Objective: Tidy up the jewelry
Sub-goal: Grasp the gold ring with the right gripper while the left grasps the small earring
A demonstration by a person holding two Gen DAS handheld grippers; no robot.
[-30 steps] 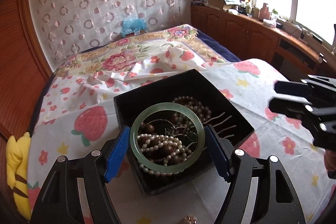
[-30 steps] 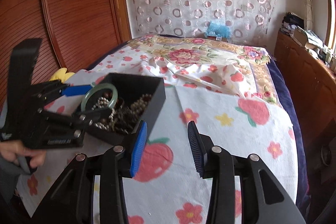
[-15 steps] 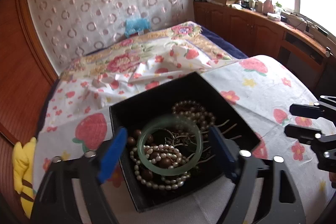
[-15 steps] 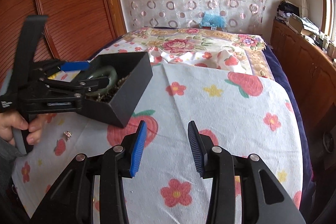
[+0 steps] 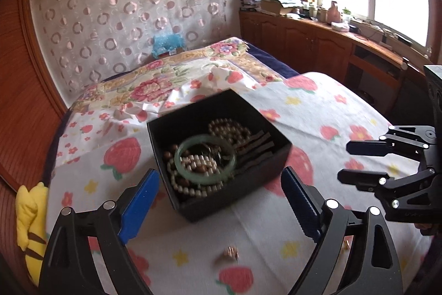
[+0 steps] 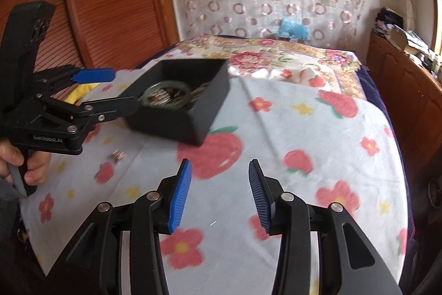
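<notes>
A: Jewelry box (image 5: pixel 221 154) first, from the left wrist camera: where does it sit?

B: On the bed (image 5: pixel 317 107), on the strawberry-print sheet, black and open-topped. Inside lie a green bangle (image 5: pixel 205 158) on top, pearl strands (image 5: pixel 193 185) under it, brown bead bracelets (image 5: pixel 229 129) toward the far side, and some dark clips against the right wall.

A: And the left gripper (image 5: pixel 219 201)?

B: Its jaws have just been opening; they stand wide and empty, nearer the camera than the box. I'd judge the bangle was released there, so the box gathers the loose pieces.

A: Anything left out?

B: A small gold-coloured piece (image 5: pixel 230 257), blurred, lies on the sheet near the camera, well outside the box. Probably a ring; I cannot be sure.

A: Now the right wrist camera.

B: The right gripper (image 6: pixel 219 196) hangs half open over bare sheet with nothing between its pads. The box sits up left, bangle showing over its rim. The left gripper is beside the box's near-left corner, a hand (image 6: pixel 19 165) on its handle. The small piece lies below it.
</notes>
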